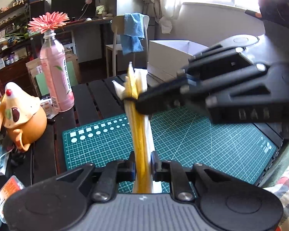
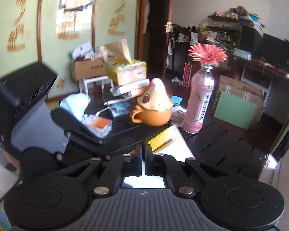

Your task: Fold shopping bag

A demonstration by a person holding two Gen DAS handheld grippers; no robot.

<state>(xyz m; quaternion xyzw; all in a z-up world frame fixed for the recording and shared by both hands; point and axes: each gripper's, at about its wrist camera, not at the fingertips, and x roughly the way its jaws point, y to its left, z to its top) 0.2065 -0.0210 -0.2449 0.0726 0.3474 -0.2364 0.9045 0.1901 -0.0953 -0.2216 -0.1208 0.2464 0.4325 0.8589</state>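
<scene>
We see the left gripper (image 1: pixel 143 166) clamped on the folded yellow-white shopping bag (image 1: pixel 139 134), held edge-up above the green cutting mat (image 1: pixel 192 138). Farther along, the right gripper (image 1: pixel 138 104) pinches the same bag. Pink bottle (image 1: pixel 55 77) behind.

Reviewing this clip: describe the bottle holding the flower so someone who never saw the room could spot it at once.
Start at the green cutting mat on the dark slatted table; past the mat's far left corner stands a pink bottle, beside an orange pot with a cream lid. It is the only upright bottle there, translucent, white-labelled, with a pink daisy-like flower in its neck.
</scene>
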